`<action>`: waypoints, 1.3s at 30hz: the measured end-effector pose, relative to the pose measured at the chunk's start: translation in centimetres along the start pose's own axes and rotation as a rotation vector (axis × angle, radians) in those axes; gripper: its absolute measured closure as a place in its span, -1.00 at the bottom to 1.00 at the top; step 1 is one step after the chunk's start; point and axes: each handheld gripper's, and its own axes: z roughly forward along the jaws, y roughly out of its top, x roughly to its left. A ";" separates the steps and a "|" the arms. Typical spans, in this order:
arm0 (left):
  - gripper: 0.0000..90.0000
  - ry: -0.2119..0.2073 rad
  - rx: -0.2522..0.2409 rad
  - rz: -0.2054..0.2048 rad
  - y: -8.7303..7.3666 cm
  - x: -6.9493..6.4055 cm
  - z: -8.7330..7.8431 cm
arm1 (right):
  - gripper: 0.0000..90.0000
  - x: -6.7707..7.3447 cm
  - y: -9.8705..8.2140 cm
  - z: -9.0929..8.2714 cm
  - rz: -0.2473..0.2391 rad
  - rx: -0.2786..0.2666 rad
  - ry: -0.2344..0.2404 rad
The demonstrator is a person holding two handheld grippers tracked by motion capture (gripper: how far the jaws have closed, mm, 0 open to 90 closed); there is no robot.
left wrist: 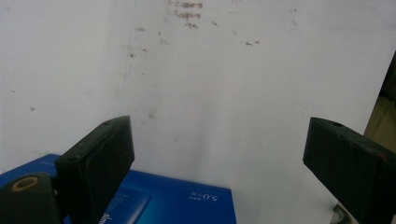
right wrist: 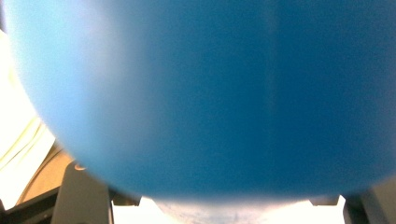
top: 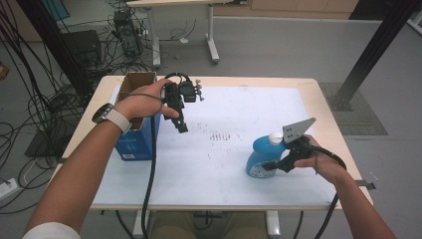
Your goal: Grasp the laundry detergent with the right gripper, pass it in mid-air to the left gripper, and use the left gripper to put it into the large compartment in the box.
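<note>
Right gripper: 2 jaws clamped on the blue bottle.
Right gripper view: bottle pressed up blurred between jaws.
Left gripper: jaws wide apart, nothing between; blue box below.

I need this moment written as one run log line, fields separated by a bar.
left gripper: open, held above table beside blue box | right gripper: around blue bottle, grip unclear | bottle: upright on white sheet

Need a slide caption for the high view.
Right tongs at a blue bottle on the white table; left tongs open beside a blue box.
</note>
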 end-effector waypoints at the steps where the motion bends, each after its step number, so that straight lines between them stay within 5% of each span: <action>1: -0.80 0.000 0.000 0.000 0.0 0.0 0.0 | -0.33 0.0 0.0 0.0 0.000 0.000 0.000; 39: -0.79 0.003 -0.007 -0.005 -0.2 0.1 0.0 | -0.12 -0.1 -0.3 0.5 -0.010 -0.026 0.007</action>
